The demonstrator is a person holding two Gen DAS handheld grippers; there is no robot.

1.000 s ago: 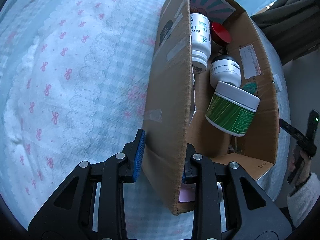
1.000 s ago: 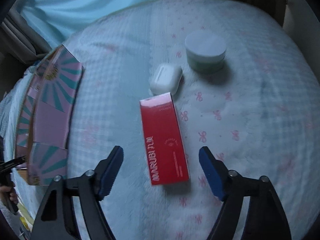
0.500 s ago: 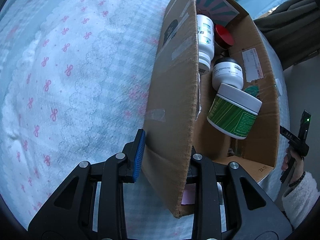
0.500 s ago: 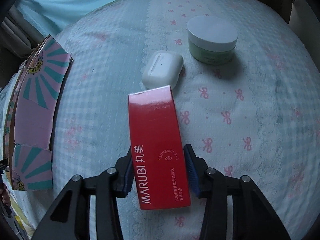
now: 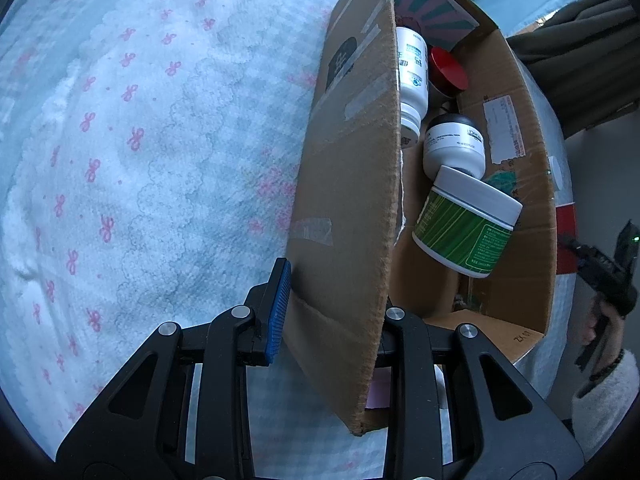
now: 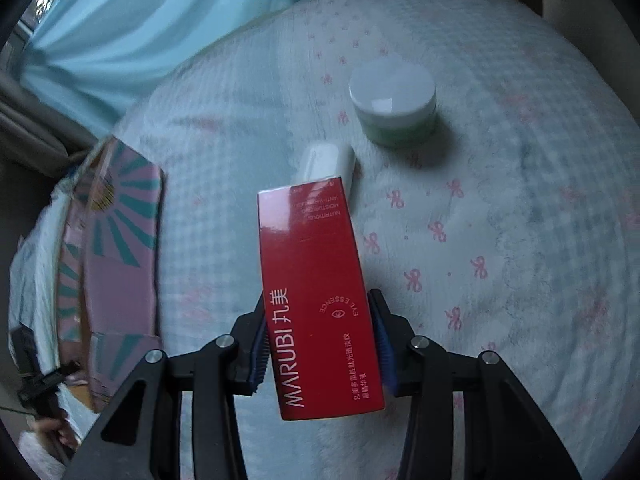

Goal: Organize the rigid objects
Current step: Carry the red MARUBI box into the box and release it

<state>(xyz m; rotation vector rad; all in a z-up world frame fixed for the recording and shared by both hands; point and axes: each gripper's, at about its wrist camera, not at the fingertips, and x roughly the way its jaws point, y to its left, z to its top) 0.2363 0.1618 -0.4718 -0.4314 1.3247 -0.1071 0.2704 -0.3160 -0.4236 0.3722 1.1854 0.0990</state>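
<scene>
My right gripper [image 6: 320,340] is shut on a red MARUBI box [image 6: 316,288], which hangs lifted over the bedspread. Behind the box lie a white earbud case [image 6: 326,162] and a green jar with a white lid [image 6: 394,106]. My left gripper [image 5: 332,312] is shut on the near wall of a cardboard box [image 5: 352,184]. Inside that box lie a green-labelled tub [image 5: 466,228], a white jar with a dark lid [image 5: 454,146], a white pill bottle [image 5: 412,80] and a red-lidded container [image 5: 448,70].
A blue-checked bedspread with pink bows [image 5: 132,152] covers the surface. The cardboard box's striped pink and teal flap [image 6: 116,236] shows at the left of the right wrist view. A light blue curtain [image 6: 120,28] hangs beyond. A sleeved hand [image 5: 604,344] appears at the right edge.
My right gripper closed on the red box and lifted it off the bedspread, tilting slightly. My left gripper kept its hold on the cardboard wall and stayed still.
</scene>
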